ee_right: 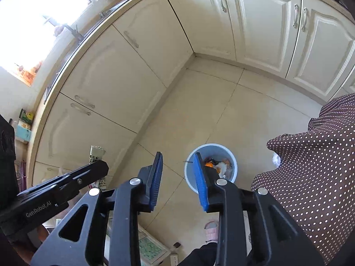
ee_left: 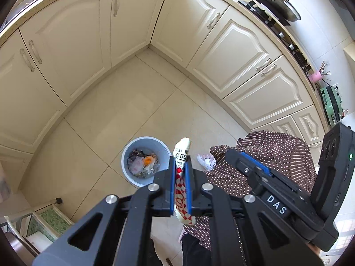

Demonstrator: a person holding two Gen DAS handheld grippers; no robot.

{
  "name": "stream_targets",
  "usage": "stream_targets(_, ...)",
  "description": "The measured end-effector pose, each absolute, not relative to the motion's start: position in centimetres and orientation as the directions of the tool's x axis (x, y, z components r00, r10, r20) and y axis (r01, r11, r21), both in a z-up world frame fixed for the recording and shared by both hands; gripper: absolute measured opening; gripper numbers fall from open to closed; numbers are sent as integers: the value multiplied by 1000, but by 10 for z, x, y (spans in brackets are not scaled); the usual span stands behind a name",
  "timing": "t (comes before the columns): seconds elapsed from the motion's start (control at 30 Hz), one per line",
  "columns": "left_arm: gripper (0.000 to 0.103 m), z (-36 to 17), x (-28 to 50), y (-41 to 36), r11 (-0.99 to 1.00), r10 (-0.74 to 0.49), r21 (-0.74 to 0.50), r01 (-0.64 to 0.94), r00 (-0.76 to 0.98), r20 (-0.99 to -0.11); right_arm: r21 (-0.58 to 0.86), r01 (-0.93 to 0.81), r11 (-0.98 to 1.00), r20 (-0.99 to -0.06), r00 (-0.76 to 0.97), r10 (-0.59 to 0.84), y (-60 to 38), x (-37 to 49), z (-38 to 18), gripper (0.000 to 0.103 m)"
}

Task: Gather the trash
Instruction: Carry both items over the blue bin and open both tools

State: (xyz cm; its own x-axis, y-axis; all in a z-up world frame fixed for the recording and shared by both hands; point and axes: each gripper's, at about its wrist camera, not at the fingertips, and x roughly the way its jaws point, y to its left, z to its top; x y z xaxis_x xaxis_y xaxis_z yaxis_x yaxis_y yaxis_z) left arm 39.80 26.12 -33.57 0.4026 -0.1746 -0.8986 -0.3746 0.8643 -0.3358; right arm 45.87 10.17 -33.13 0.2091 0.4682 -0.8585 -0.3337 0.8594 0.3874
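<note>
While my left gripper (ee_left: 179,164) points steeply down at the kitchen floor (ee_left: 142,102), its two blue pads are pressed on a snack wrapper (ee_left: 182,177) and pinch it from both sides. My right gripper (ee_right: 177,170) has its fingers spread apart, and there is nothing between them; I see only the floor tiles in the gap.

The wrapper is long and narrow, a little crumpled. Its upper part is white with small black print, and its lower part has a red and white pattern. It stands along my fingers, so the long axis runs in the same line as the pads. The white end sticks out past the fingertips and leans slightly to the right in the left wrist view; the red end hangs out behind the pads.

The wrapper is in the air, just beside the round light blue bin (ee_left: 133,153) in that view. The bin stands on the floor near the corner of the cream cabinets (ee_left: 66,51) and already contains mixed trash, with one orange piece.
</note>
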Motion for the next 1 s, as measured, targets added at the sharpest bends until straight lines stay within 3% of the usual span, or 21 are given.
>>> stream_targets(0.63,9,-329,427,244,891,-232,-357,-280,395,-889,355,-265,896,-852,303,427,71,463,-304,39)
stream_targets(0.87,34,-318,431,235,907,-225,-336,-253,384,-896,348,-243,906,-841,346,416,56,455,-286,45)
stream_targets(1.0,37,-310,429,227,909,-225,-336,-246,389,-893,346,-238,908,-839,354,413,47,447,-279,45)
